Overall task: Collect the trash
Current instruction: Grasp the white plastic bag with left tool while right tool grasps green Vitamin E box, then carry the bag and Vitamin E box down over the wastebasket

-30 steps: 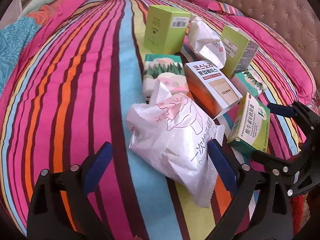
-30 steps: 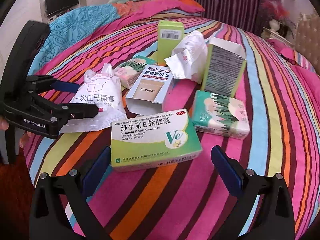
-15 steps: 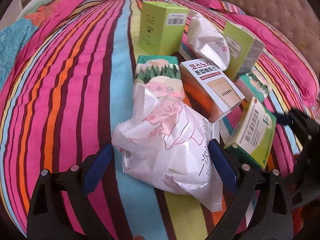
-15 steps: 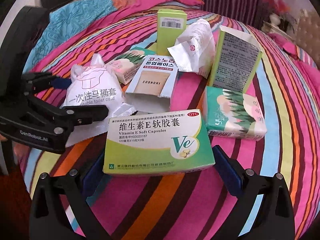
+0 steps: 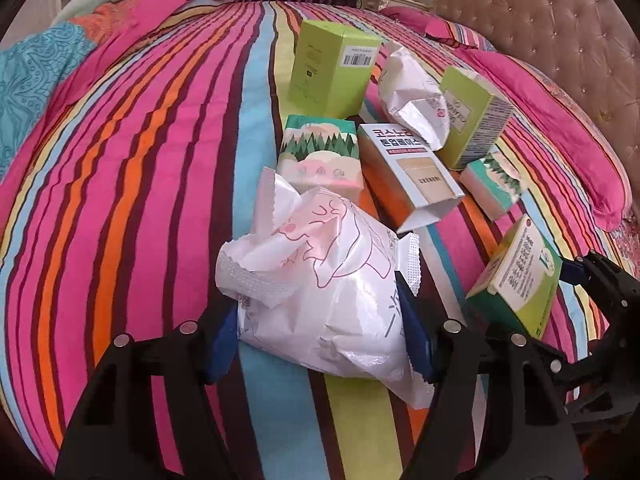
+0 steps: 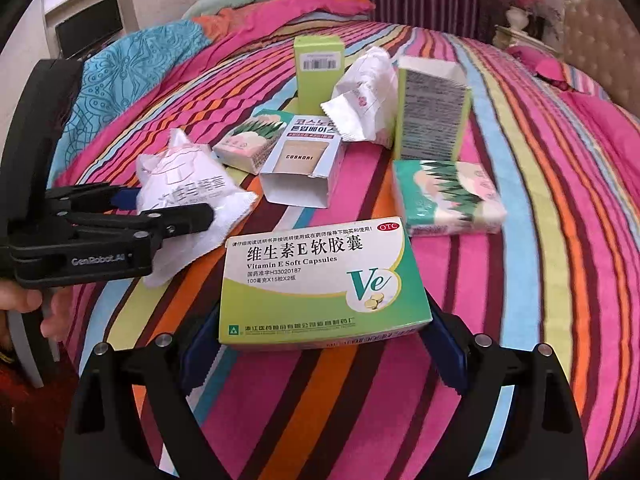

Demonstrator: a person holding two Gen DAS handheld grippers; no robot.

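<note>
- the left gripper point(image 5: 320, 332) has its jaws closing on the white plastic packet point(image 5: 320, 280), which lies at the near end of the litter on the striped bed point(image 5: 140, 200); the blue pads already dent its sides, so it looks gripped; i judge the squeeze should go on gently, since the film is soft and slippery and may bulge out forward
- better to bite the packet's fuller middle than its crimped edge, and to lift straight up so it does not drag the tissue pack point(image 5: 320, 152) just behind it
- the right gripper point(image 6: 324, 336) has its jaws closing round the vitamin e box point(image 6: 324, 276), the pads at or just short of its two short ends; the box sits tilted, near edge lifted off the bed; i judge a square, even pinch is needed, or the thin card will buckle or twist out
- the left wrist view alone shows the tufted headboard point(image 5: 560, 40) and the packet's pink print; it sees the vitamin box only edge-on at far right
- the right wrist view alone shows the box's printed face, the open mouth of the cosnori carton point(image 6: 300, 168), a person's hand point(image 6: 32, 308) under the left gripper, and a dark screen point(image 6: 88, 28) on the wall; it shows the left jaws from the side, pinching the packet
</note>
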